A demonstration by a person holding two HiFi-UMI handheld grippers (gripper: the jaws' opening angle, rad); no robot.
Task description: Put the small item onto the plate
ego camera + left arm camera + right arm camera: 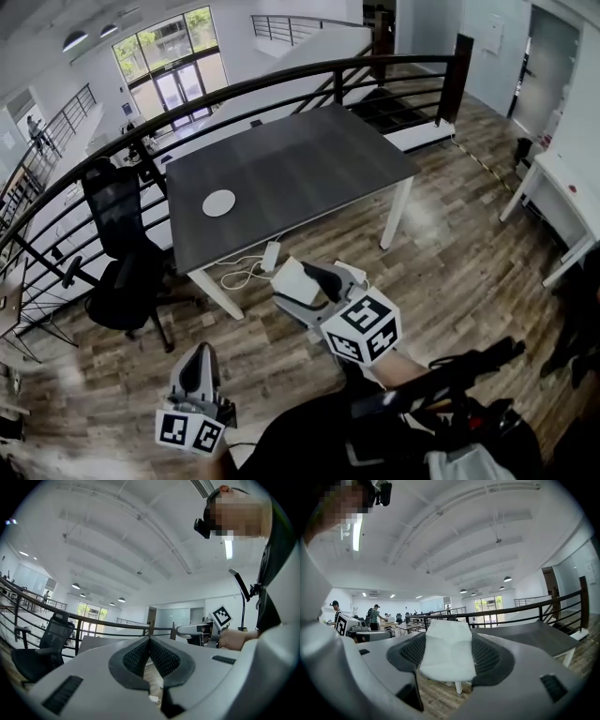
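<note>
A small round white plate (pixel 218 202) lies near the left end of a dark grey table (pixel 309 159), with nothing on it. My right gripper (pixel 302 279) hangs over the wooden floor in front of the table, shut on a small white item (pixel 294 281). In the right gripper view that white item (pixel 447 651) fills the gap between the black pads (pixel 487 656), and the table (pixel 529 637) lies ahead. My left gripper (pixel 198 354) is lower and to the left, near my body. Its pads (pixel 161 658) meet with nothing between them.
A black office chair (pixel 122 253) stands left of the table. A black railing (pixel 281 80) curves behind it, with stairs at the far right. A white power strip and cable (pixel 267 258) lie on the floor under the table's front edge. A white desk (pixel 562 192) stands at the right.
</note>
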